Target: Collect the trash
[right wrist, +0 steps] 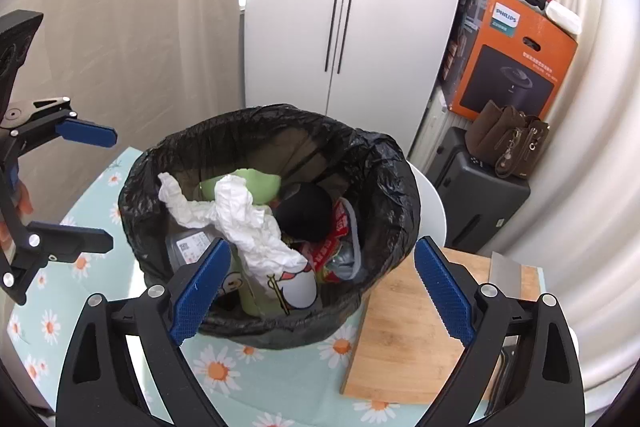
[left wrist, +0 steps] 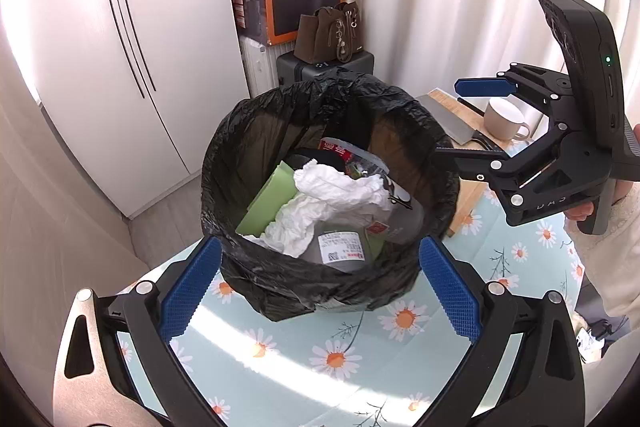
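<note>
Daisy tablecloth (left wrist: 280, 367), lined bin (left wrist: 248, 131), left gripper (left wrist: 320, 287) and right gripper (right wrist: 320, 287) seemingly wide apart, empty.

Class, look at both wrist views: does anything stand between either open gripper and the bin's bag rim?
Nothing visible does. The left gripper and right gripper face the bag rim with no object between.

Both grippers are black linkages dotted with silver screw heads, each finger faced with a ribbed blue pad. Beside the bin (left wrist: 328, 187), the right gripper (left wrist: 460, 119) shows a green light, and a fuzzy cream sleeve (left wrist: 608, 227) behind.
</note>
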{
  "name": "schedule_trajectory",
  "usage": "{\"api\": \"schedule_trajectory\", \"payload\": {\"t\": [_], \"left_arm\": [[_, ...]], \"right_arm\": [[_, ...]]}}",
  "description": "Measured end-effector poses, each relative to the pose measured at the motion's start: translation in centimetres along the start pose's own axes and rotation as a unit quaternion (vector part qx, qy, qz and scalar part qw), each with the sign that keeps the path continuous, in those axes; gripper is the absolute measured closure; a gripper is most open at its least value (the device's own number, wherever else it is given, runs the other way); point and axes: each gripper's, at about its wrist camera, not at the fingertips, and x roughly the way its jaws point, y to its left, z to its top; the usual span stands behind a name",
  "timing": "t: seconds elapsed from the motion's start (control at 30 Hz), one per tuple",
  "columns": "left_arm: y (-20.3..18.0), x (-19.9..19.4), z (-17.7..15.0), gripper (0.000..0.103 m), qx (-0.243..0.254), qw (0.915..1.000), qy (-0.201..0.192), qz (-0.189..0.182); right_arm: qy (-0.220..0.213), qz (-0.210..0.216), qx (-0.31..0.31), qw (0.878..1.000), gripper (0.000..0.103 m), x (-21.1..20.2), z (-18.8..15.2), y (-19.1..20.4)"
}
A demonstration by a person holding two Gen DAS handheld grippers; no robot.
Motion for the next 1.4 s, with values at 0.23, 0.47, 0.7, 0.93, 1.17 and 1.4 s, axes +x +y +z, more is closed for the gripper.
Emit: {"api": "schedule_trajectory", "payload": {"t": [0.23, 0.47, 0.7, 0.93, 1.17, 1.4], "left_arm": [[-3.1, -3.0, -2.7, 0.006, 0.003, 0.9999, -0.010, 0.002], [-6.1, -5.5, -5.8, 0.006, 0.003, 0.9998, -0.017, 0.004], [-8.6, -7.7, -9.3, 0.006, -0.005, 0.9994, -0.034, 0.004], [-10.9, -10.1, -12.7, 0.006, -0.020, 0.9978, -0.062, 0.006], [-12.0, -11.1, -15.3, 0.006, -0.046, 0.9958, -0.079, 0.001], [-11.9, -11.2, -17.0, 0.006, -0.052, 0.9972, -0.051, 0.017]], "right_arm": [[0.002, -0.011, 0.015, 1.000, 0.012, -4.2, -3.5, 0.8], [0.009, -0.011, 0.019, 1.000, 0.012, -7.9, -6.8, 2.2], [0.012, -0.006, 0.016, 1.000, 0.012, -11.1, -9.9, 4.1], [0.014, 0.002, 0.045, 0.999, 0.012, -13.0, -13.2, 5.2], [0.023, -0.007, 0.050, 0.998, 0.012, -14.6, -16.3, 6.3], [0.021, -0.016, 0.072, 0.997, 0.012, -15.6, -18.0, 6.3]]}}
